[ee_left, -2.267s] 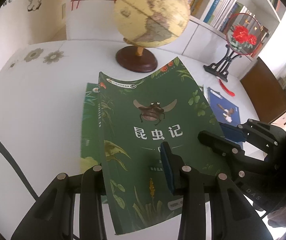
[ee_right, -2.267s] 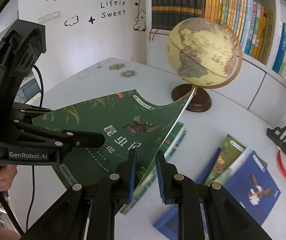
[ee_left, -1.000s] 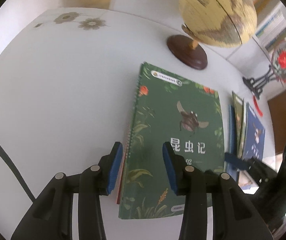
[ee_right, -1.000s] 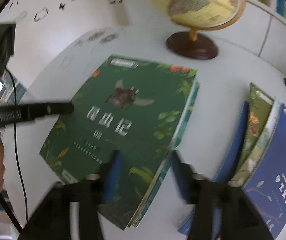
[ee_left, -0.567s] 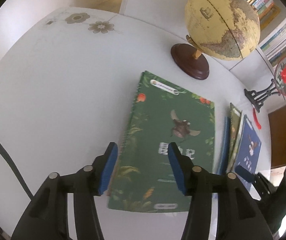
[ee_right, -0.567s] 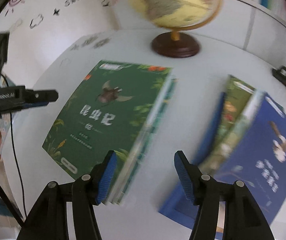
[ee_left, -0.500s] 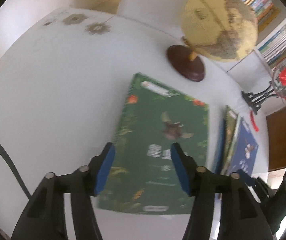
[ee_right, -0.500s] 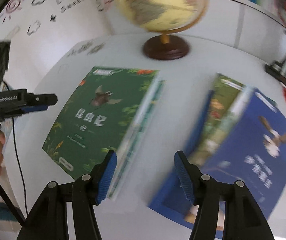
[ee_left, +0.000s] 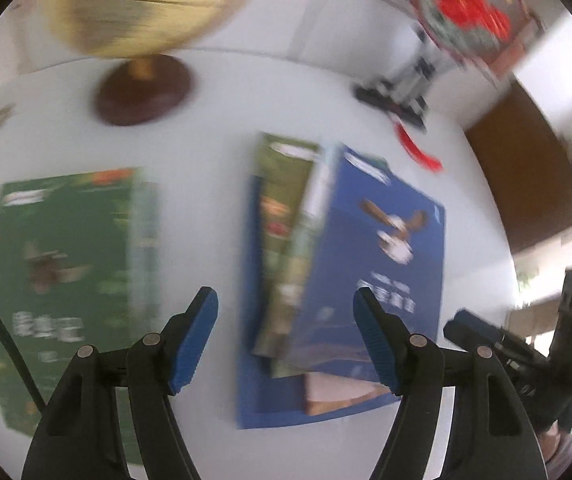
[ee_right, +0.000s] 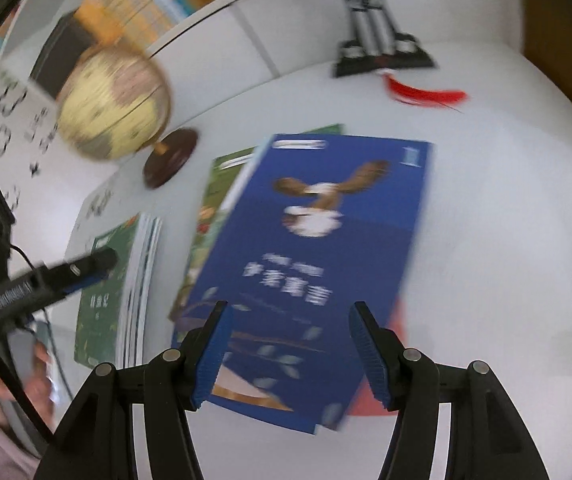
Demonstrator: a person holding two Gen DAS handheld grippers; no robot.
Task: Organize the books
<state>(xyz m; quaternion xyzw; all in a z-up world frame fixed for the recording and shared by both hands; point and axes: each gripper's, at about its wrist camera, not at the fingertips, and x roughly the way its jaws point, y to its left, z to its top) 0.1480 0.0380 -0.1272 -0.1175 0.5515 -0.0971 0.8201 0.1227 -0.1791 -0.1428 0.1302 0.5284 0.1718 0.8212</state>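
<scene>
The right gripper (ee_right: 287, 346) is spread wide and holds nothing; in the right wrist view its two blue pads frame the lower edge of the blue book (ee_right: 317, 264), which fills the middle of the frame. This book lies on top of a loose, fanned pile, with a green book (ee_right: 222, 208) showing from under its left side and something reddish at its lower right corner. The left gripper (ee_left: 286, 338) is also spread and empty; in the left wrist view it hangs above the bare table (ee_left: 206, 208) between this pile at the centre and the green insect book (ee_left: 62, 264) at the left of the frame. That book rests flat on another one, whose page edges show along its right side. The books look thin and light, with soft covers that probably bend, and the glossy covers may slip, so I think it is better to take the blue book at an overhanging edge near the spine, not at a free corner. Both grippers point downward at the table. The pictures are blurred, so small details are uncertain. The globe (ee_right: 114, 104) stands in the upper left of the right wrist view, well apart from the pile.
</scene>
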